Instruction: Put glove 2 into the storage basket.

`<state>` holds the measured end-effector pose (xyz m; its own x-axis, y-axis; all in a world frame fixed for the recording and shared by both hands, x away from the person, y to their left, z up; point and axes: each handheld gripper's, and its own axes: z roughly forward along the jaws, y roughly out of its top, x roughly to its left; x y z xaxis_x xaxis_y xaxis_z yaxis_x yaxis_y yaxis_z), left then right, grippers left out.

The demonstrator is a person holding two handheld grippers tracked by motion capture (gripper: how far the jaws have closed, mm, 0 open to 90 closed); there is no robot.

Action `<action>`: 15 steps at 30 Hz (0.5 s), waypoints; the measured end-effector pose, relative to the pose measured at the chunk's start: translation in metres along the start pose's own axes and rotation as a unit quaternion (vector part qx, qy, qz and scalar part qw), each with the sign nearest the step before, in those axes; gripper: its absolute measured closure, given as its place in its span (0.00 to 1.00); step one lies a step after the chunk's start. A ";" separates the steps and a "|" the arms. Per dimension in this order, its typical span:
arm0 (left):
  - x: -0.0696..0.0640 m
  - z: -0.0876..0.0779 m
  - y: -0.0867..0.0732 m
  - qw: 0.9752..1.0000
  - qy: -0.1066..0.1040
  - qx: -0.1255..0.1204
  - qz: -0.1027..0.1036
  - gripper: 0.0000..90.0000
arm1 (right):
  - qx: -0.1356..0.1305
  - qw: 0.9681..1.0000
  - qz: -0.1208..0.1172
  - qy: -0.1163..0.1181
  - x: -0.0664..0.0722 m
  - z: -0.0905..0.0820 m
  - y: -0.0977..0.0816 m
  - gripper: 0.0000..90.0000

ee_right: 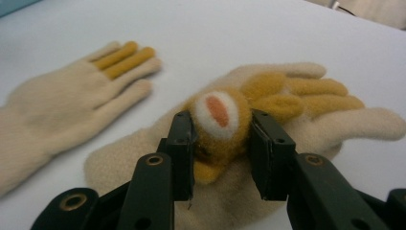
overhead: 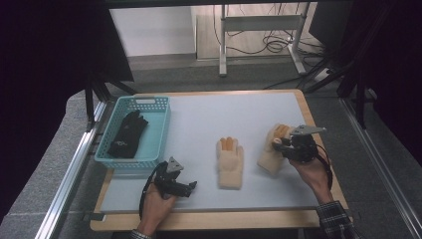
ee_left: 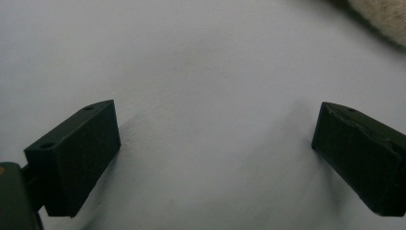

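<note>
Fleecy cream glove (ee_right: 268,143) sits pinched by its orange animal knob between the right gripper (ee_right: 221,139) jaws, so lift slowly, keeping them clamped.

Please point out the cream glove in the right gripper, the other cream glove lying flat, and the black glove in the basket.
gripped cream glove (ee_right: 218,124), right gripper view, its orange plush patch between the jaws.
flat cream glove (overhead: 230,162), high view, its palm.
black glove (overhead: 127,135), high view, its middle.
</note>
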<state>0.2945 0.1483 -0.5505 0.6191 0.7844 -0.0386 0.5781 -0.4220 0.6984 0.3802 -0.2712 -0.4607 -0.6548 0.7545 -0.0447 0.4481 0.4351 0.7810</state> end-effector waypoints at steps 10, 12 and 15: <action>0.000 0.000 0.000 1.000 0.001 -0.002 -0.001 0.03 | -0.009 0.997 -0.053 0.058 0.026 -0.008 0.020 0.70; 0.000 0.000 0.000 1.000 0.001 -0.001 0.000 0.03 | -0.009 0.995 -0.065 0.070 0.034 -0.008 0.024 0.70; 0.000 0.000 0.000 1.000 0.001 -0.001 0.000 0.03 | -0.008 0.992 -0.087 0.086 0.046 -0.005 0.029 0.70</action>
<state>0.2946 0.1482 -0.5505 0.6185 0.7849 -0.0377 0.5769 -0.4210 0.6999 0.3602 -0.2267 -0.4363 -0.8162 0.5730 -0.0735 0.3107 0.5427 0.7803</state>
